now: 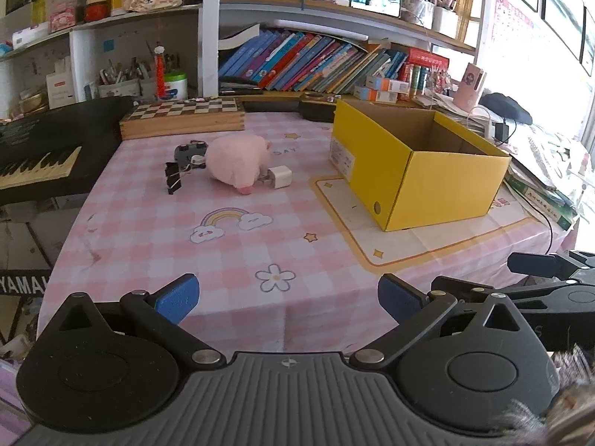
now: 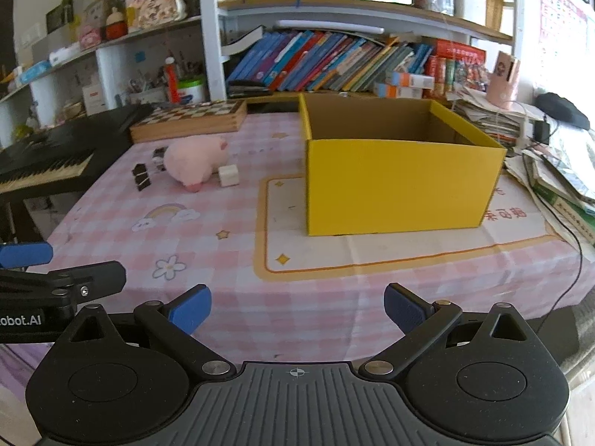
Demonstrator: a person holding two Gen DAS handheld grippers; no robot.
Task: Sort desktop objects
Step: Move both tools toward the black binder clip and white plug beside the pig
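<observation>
Left wrist view: the left gripper is hovering over the table's near edge, jaws spread wide and holding nothing. Well beyond it are lying a clip, a plush and a charger, prongs pointing left. The right gripper is hanging equally wide, facing the open box.

Both wrist views look forward from tabletop's near edge toward the bookshelf; left view sits leftward; both share the yellow box, distant pink plush.
</observation>
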